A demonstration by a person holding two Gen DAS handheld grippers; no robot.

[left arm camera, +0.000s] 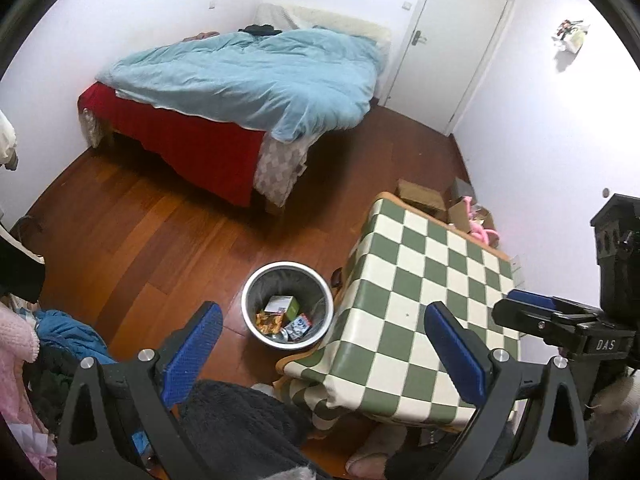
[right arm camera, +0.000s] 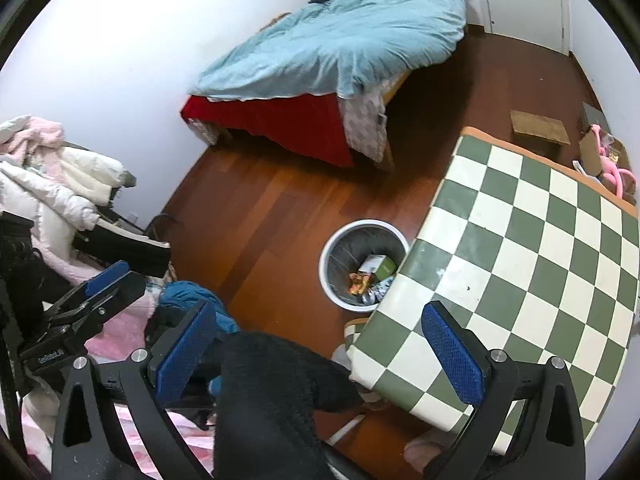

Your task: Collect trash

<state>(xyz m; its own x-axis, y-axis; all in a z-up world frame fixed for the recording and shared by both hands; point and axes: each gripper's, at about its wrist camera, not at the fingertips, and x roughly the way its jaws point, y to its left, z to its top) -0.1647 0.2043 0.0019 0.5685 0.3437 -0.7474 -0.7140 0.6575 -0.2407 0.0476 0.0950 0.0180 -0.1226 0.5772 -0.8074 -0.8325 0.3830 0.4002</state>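
A round metal trash bin (left arm camera: pixel 288 305) stands on the wood floor beside the checkered table (left arm camera: pixel 424 280). It holds wrappers and small boxes (left arm camera: pixel 282 316). My left gripper (left arm camera: pixel 320 354) is open and empty, held above the bin and the table's near corner. My right gripper (right arm camera: pixel 320 350) is open and empty, above the table's corner (right arm camera: pixel 520 264); the bin (right arm camera: pixel 362 264) lies ahead of it, partly hidden by the table edge. The right gripper also shows in the left wrist view (left arm camera: pixel 532 308) at the right; the left one shows in the right wrist view (right arm camera: pixel 100 284) at the left.
A bed with a blue duvet (left arm camera: pixel 248 76) stands at the far wall, next to a white door (left arm camera: pixel 452 36). Cardboard boxes and pink items (left arm camera: pixel 476 216) lie beyond the table. Piled clothes (right arm camera: pixel 52 184) sit at the left. A dark fuzzy leg (right arm camera: pixel 272 396) is below the grippers.
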